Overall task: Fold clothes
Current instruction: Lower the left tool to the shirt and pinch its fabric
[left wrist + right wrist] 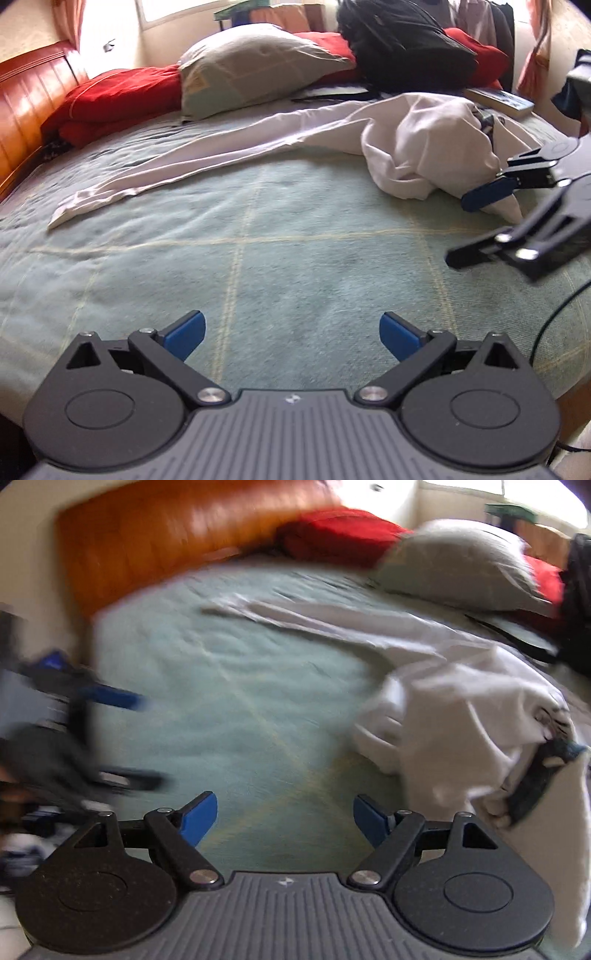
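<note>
left gripper (293, 338): fingers spread wide, nothing between them, over bare green bedspread (295, 266). right gripper (284, 821): also spread, empty; in the left wrist view it sits at 3 o'clock, blue pad next to the cloth edge, contact unclear. white long-sleeved garment (417, 147) lies crumpled at 1–2 o'clock, one sleeve (177, 166) stretched toward 10 o'clock. grey pillow (255, 66) at 12 o'clock. right wrist view blurred.

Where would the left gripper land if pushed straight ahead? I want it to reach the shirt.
Probably the bare green bedspread first, then the white shirt's long sleeve; the left gripper is open, depth unclear.
</note>
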`<state>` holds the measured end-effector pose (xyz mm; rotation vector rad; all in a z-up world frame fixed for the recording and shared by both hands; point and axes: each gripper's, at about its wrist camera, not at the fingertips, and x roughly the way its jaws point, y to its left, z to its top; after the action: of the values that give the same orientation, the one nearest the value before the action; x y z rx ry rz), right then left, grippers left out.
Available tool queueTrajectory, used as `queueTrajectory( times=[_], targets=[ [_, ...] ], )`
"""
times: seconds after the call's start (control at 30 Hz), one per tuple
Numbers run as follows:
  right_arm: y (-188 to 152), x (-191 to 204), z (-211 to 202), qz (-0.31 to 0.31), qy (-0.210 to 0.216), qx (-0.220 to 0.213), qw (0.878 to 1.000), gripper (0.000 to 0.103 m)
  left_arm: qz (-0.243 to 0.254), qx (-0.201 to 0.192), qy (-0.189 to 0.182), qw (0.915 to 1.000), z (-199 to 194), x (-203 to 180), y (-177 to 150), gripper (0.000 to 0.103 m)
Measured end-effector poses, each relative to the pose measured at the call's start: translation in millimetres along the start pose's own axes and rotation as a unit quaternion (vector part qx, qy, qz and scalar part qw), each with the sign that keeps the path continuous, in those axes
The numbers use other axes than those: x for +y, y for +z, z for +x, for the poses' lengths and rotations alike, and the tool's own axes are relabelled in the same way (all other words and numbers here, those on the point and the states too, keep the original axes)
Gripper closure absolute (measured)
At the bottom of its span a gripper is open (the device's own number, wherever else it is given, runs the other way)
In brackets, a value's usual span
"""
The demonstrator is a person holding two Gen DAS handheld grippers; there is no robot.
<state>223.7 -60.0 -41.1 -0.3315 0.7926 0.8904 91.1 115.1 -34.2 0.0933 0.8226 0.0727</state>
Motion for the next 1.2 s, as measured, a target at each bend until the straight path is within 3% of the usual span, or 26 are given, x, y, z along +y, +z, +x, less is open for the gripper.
queueTrajectory(
  times=[0.17,0.4,0.7,0.9,1.0,1.2],
  targets=[
    [3.5,-25.4,-11.9,-0.001,-0.093,-0.018,0.996,0.019,0.004,-0.009,-0.007,0.9999,2.7,-5.2,3.4,0.003],
    [26.6,-81.8,-15.2,0.000,-0.167,-0.033,0.985,0.019,0.013,-0.020,-0.022,0.9995,5.1,-15.2,8.6,0.003],
    [47.8,-153.1,12.9,0.058,-0.174,-0.007,0.983,0.019,-0.001,-0.009,-0.038,0.9992,15.4,-17.4,9.1,0.003],
    [41.2,-155.7,-7.5,0.080,-0.133,-0.033,0.987,0.018,-0.003,-0.016,-0.072,0.9973,23.9,-22.6,14.2,0.003],
    [35.0,-152.0,-11.4,0.077,-0.140,-0.030,0.987,0.018,-0.003,-0.020,-0.088,0.9959,28.2,-26.0,17.4,0.003],
    [25.0,-132.3,-36.6,0.062,-0.119,-0.054,0.989,0.018,0.034,-0.050,-0.114,0.9917,34.5,-50.0,30.2,0.003]
  ],
)
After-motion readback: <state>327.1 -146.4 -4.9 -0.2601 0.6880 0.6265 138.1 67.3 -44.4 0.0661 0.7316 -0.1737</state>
